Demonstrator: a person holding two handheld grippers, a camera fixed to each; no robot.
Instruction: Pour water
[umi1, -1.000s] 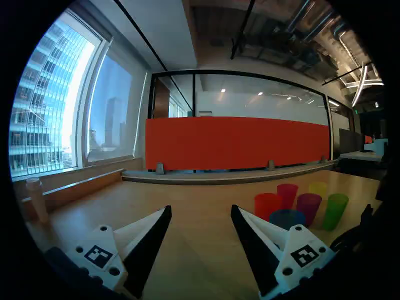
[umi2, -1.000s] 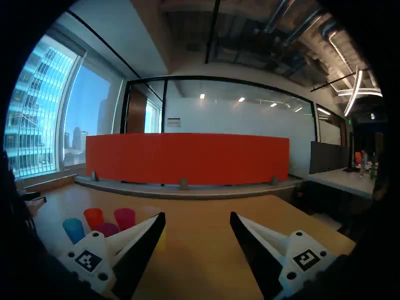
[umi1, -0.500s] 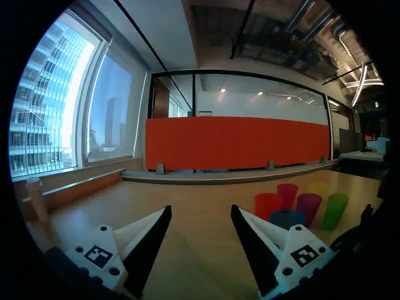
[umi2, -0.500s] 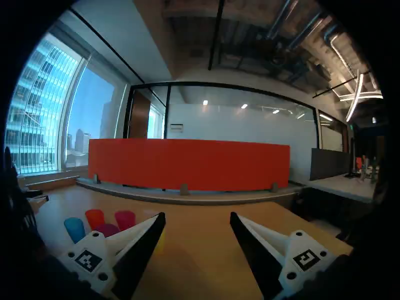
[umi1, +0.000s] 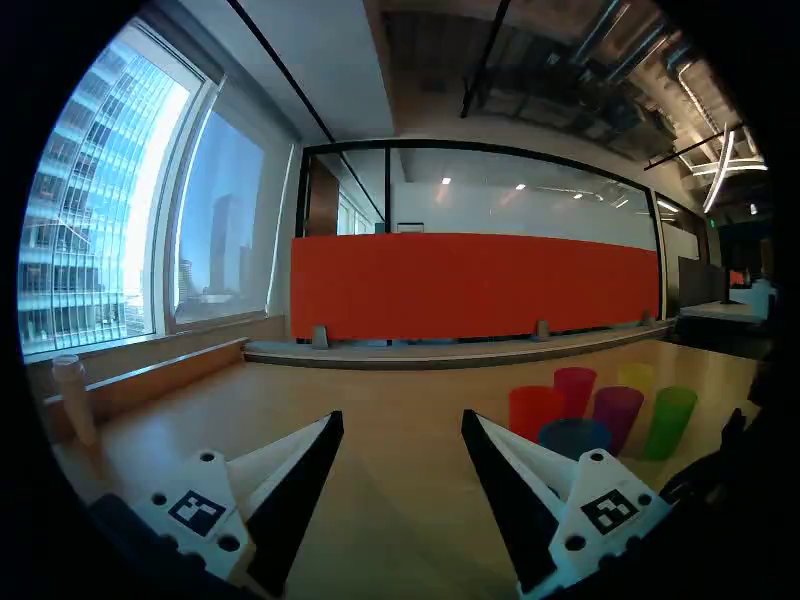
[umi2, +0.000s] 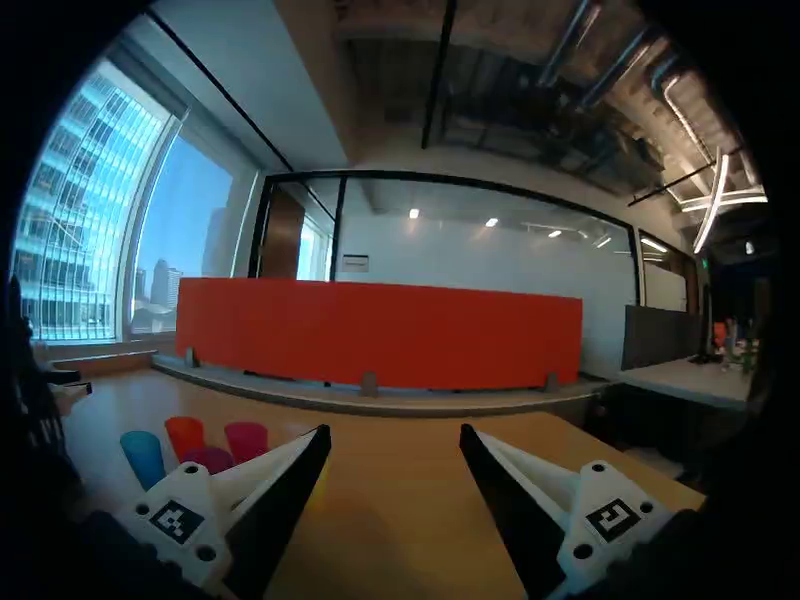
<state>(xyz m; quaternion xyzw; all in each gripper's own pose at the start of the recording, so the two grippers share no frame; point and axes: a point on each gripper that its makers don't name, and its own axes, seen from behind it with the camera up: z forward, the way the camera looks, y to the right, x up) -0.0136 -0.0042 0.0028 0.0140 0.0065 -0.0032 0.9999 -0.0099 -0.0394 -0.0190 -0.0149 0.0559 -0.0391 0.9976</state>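
Note:
Several coloured plastic cups stand in a cluster on the wooden table (umi1: 400, 400): an orange-red cup (umi1: 532, 410), a crimson one (umi1: 574, 388), a purple one (umi1: 616, 414), a blue one (umi1: 573, 437), a yellow one (umi1: 636, 376) and a green one (umi1: 669, 421). My left gripper (umi1: 398, 430) is open and holds nothing, with the cups just right of its right finger. In the right gripper view a blue cup (umi2: 143, 457), an orange cup (umi2: 185, 436) and a pink cup (umi2: 246, 440) sit left of my open, empty right gripper (umi2: 393, 442).
A slim clear bottle with a pale cap (umi1: 73, 398) stands at the table's left edge by the window ledge. An orange partition (umi1: 470, 285) runs along the table's far side. Another desk (umi2: 690, 380) with small items lies off to the right.
The right gripper's view has tilted slightly upward, so the cups and partition sit a little lower or shifted. The left gripper has stayed still.

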